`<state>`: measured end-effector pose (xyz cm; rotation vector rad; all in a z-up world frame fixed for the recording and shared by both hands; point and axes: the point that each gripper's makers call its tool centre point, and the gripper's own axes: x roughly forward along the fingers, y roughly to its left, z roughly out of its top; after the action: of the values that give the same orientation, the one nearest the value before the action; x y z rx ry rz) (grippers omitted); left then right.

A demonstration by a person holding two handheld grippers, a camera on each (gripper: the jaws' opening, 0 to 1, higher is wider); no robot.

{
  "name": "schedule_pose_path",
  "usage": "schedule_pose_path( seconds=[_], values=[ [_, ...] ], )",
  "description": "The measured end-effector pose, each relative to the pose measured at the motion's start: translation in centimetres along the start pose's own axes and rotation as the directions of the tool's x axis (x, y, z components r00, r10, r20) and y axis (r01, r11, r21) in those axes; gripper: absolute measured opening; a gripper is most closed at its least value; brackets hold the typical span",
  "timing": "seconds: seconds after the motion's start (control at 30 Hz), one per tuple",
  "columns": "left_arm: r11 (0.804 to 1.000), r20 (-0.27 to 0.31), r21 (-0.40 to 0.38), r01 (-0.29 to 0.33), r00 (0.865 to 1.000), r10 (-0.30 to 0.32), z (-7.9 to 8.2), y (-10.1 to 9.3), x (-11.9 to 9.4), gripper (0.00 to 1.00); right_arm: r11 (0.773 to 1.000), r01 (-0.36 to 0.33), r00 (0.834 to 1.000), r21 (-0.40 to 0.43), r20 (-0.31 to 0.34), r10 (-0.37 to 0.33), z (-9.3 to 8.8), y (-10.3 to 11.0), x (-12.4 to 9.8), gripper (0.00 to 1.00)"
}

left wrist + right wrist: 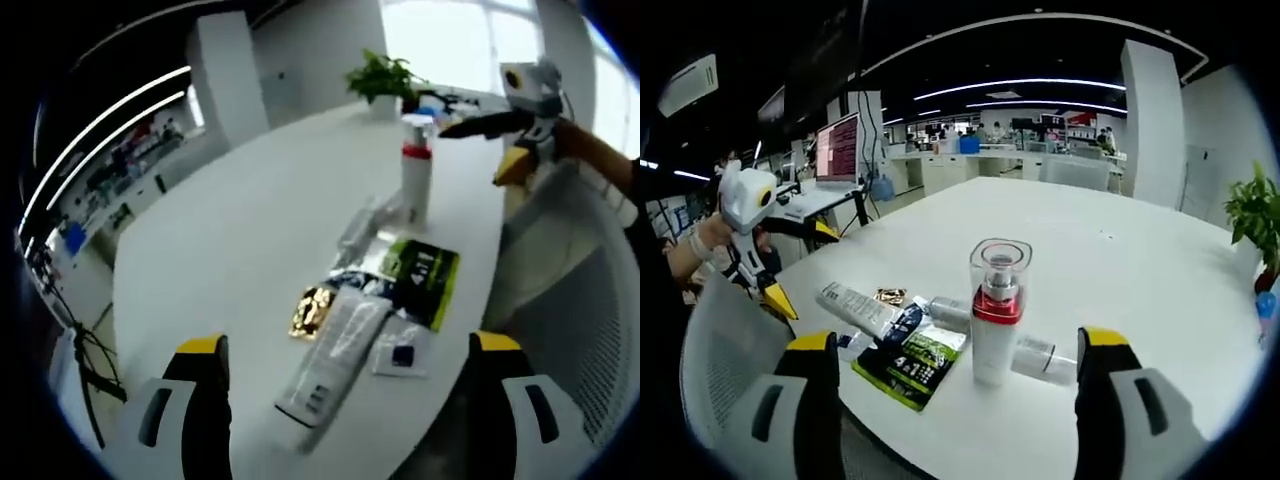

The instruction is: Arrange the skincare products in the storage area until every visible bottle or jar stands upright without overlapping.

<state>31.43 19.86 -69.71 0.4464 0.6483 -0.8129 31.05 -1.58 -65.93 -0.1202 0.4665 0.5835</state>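
A white pump bottle (416, 170) with a red band and a clear cap stands upright on the white table (240, 230). At its foot a clear bottle (360, 225) lies on its side. Nearer me lie a white tube (335, 355), a green-black sachet (425, 275), a gold sachet (312, 310) and a small white sachet (402, 352). My left gripper (348, 345) hovers open above the tube end of the pile. My right gripper (958, 342) is open, facing the upright bottle (998, 310) from the table's edge; the lying bottle (1040, 358), tube (858, 305) and green sachet (912, 365) spread around it.
A potted plant (382, 78) stands at the table's far end, with small items beside it. A white mesh chair (580, 300) sits at the table's edge. Across the pile, the right gripper (478, 148) and the left gripper (802, 265) are each held by a hand. Desks and monitors fill the background.
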Motion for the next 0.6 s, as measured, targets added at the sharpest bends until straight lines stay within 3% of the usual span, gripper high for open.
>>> schedule_pose_path(
  seconds=[0.17, 0.3, 0.43, 0.53, 0.6],
  values=[
    [1.000, -0.011, -0.014, 0.001, 1.000, -0.001, -0.4, 0.1, 0.0, 0.97, 1.000, 0.002, 0.999, -0.006, -0.033, -0.002, -1.1, 0.0, 0.0, 0.99],
    [0.999, -0.073, 0.040, 0.026, 0.997, -0.024, -1.4, -0.2, 0.4, 0.97, 1.000, 0.004, 0.999, -0.014, -0.054, -0.005, -1.6, 0.1, 0.2, 0.99],
    [0.999, -0.079, 0.040, 0.028, 0.997, -0.025, -1.5, -0.1, 0.6, 0.97, 1.000, 0.002, 0.998, -0.030, -0.068, -0.004, -2.0, 0.3, 0.4, 0.99],
    [0.997, -0.127, 0.064, 0.036, 0.992, -0.028, -2.1, 0.0, 0.7, 0.97, 0.999, 0.006, 0.997, -0.035, -0.071, -0.009, -2.2, 0.3, 0.4, 0.99],
    [0.992, -0.169, 0.120, 0.025, 0.986, -0.005, -2.8, 0.4, 0.8, 0.97, 1.000, -0.003, 0.997, -0.027, -0.077, 0.001, -2.4, 0.4, 0.4, 0.99]
  ],
)
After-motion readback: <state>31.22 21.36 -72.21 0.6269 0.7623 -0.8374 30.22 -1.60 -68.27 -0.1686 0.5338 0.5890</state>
